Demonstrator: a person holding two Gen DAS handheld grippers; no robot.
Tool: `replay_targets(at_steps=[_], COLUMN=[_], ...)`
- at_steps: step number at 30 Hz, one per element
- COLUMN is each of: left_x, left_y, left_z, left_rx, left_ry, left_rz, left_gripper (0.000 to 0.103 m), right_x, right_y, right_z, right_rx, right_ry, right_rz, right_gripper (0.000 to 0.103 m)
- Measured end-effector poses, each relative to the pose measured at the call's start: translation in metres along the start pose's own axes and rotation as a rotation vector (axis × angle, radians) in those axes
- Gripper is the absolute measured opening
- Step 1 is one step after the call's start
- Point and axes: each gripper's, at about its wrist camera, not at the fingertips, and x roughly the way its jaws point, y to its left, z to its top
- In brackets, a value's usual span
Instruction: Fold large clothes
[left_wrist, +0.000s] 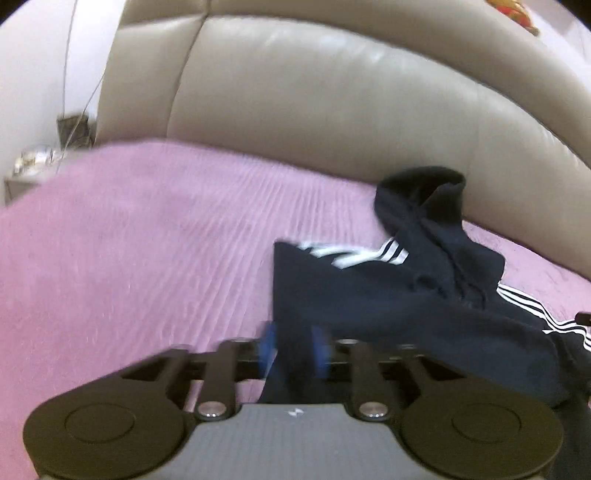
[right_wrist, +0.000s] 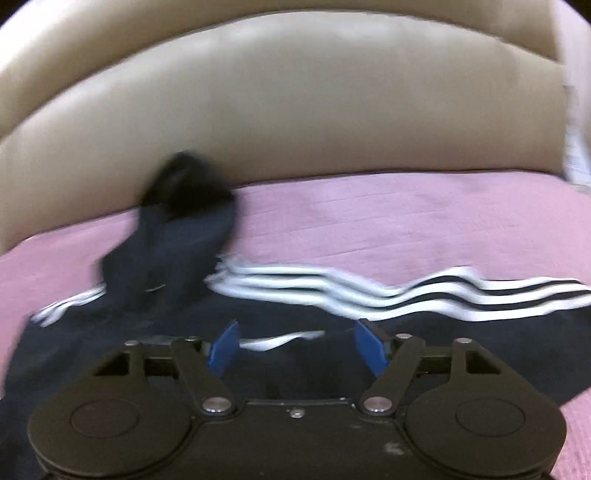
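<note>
A dark navy hoodie (left_wrist: 369, 295) with white stripes lies on a pink bedspread (left_wrist: 129, 240), its hood (left_wrist: 424, 206) propped against the headboard. My left gripper (left_wrist: 293, 350) is shut on the hoodie's left edge, navy cloth pinched between the blue pads (left_wrist: 267, 347). In the right wrist view the hoodie (right_wrist: 166, 251) spreads across the bed, its striped sleeve (right_wrist: 369, 291) running to the right. My right gripper (right_wrist: 297, 347) is open just above the dark cloth, blue pads (right_wrist: 223, 347) wide apart, nothing between them.
A beige padded leather headboard (left_wrist: 314, 110) rises behind the bed and fills the right wrist view's background (right_wrist: 295, 118). A small bedside stand with cluttered items (left_wrist: 40, 155) is at far left. The pink bedspread (right_wrist: 406, 221) extends right.
</note>
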Motion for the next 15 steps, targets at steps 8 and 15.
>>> replay_targets(at_steps=[8, 15], left_x=[0.105, 0.142], left_y=[-0.048, -0.032], left_z=[0.004, 0.035], left_rx=[0.222, 0.096], left_ry=[0.149, 0.173], left_rz=[-0.075, 0.005], left_gripper=[0.078, 0.095], right_x=[0.059, 0.068], right_y=[0.041, -0.017], right_z=[-0.046, -0.017], right_rx=[-0.243, 0.077], right_ry=[0.244, 0.198], right_rz=[0.053, 0.135], right_gripper=[0.102, 0.102])
